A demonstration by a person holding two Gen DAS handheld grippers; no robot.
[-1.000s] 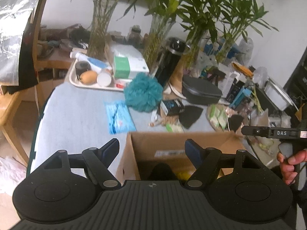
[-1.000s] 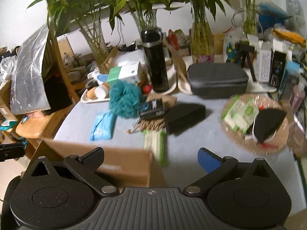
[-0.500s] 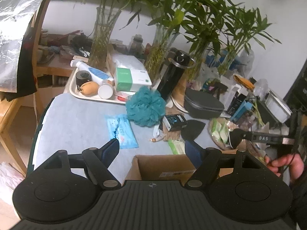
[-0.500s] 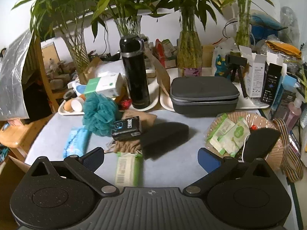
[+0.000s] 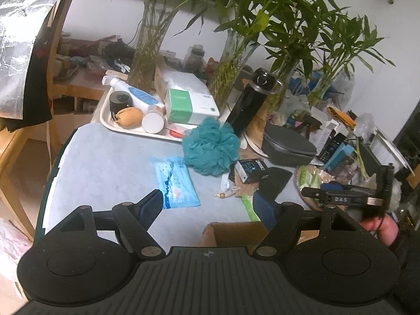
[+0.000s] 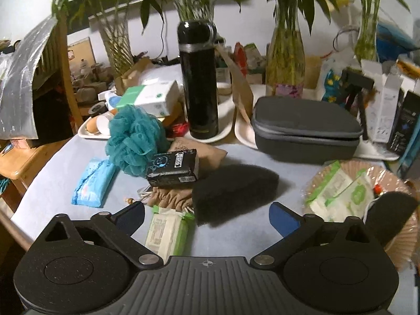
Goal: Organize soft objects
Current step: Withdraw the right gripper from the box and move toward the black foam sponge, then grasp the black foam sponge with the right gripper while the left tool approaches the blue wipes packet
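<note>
The right gripper (image 6: pixel 207 216) hangs low over the counter (image 6: pixel 244 155) with nothing between its jaws; they stand wide, though they have just been closing a little. The black sponge (image 6: pixel 233 190), a dark wedge, lies just ahead at about 12 o'clock, its long axis running roughly 8 to 2 o'clock across the gap, so the jaws would take it end to end unless the wrist rolls. The green wipes pack (image 6: pixel 168 232) sits at 10 o'clock, nearly under the left finger. The left gripper (image 5: pixel 210 204), open and empty, hovers above the cardboard box (image 5: pixel 231 233); the teal bath pouf (image 5: pixel 211 147) is at its 12 o'clock, farther off. The right hand is nearer the sponge.
</note>
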